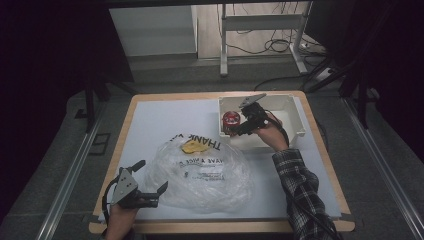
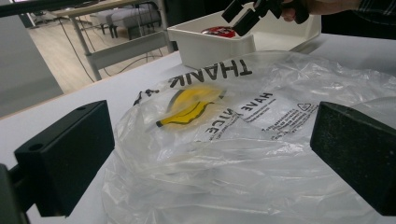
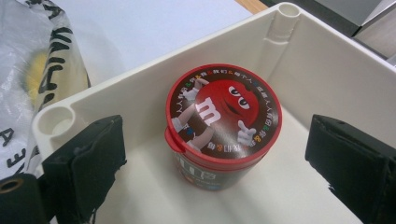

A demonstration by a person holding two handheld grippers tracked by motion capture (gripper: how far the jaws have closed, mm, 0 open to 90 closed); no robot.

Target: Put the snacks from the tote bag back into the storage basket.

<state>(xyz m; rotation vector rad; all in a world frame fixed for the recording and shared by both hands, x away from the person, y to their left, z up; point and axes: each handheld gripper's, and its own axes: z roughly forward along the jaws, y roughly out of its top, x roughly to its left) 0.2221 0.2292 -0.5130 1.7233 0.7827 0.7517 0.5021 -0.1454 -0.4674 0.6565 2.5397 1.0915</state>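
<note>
Right gripper (image 3: pixel 215 154) hangs with jaws apart over the white rectangular plastic bin (image 3: pixel 327 70); the round red-lidded candy tub (image 3: pixel 223 126) stands upright in the bin's corner, ungripped, between the pads. Left gripper (image 2: pixel 210 163), jaws apart, rests at the near edge of the crumpled clear plastic bag (image 2: pixel 261 154).

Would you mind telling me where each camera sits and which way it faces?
High view: above the table's near edge, looking forward and down; both forearms show.
Left gripper view: on the left gripper, facing the plastic bag.
Right gripper view: on the right gripper, looking down at the red tub.
All three share the white box.
</note>
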